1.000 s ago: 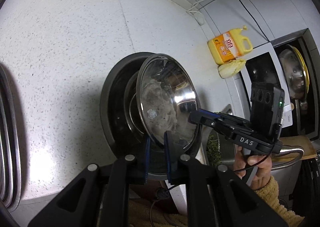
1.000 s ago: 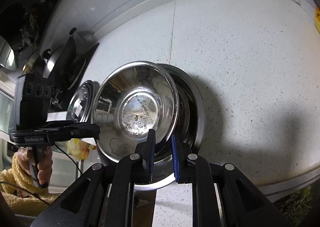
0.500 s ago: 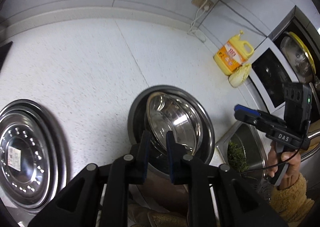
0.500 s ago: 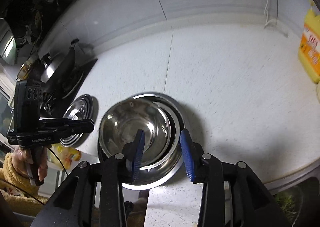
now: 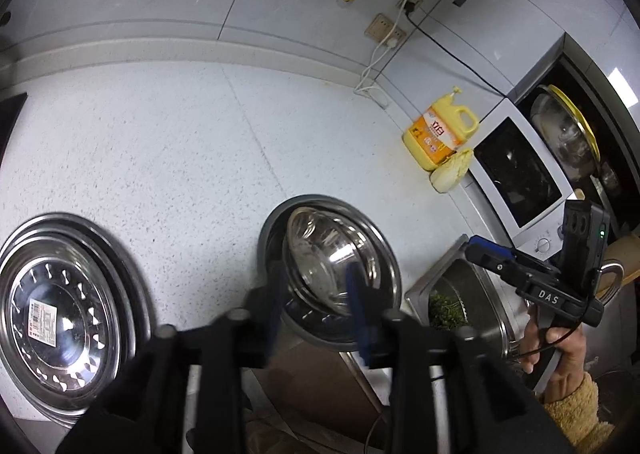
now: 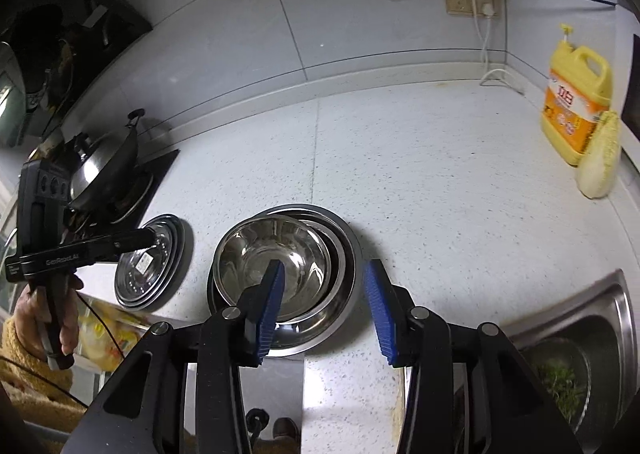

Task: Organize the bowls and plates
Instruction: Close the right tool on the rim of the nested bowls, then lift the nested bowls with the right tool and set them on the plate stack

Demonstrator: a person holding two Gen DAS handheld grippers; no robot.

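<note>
Nested shiny steel bowls (image 6: 280, 266) sit at the bench's (image 6: 440, 182) front edge, directly below both grippers: left gripper (image 5: 316, 306) and right gripper (image 6: 324, 310) are opening (nothing pinched).

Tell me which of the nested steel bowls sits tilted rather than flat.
The smallest, innermost bowl: it leans toward the plate stack, its rim raised above the larger bowls nested level beneath it.
</note>
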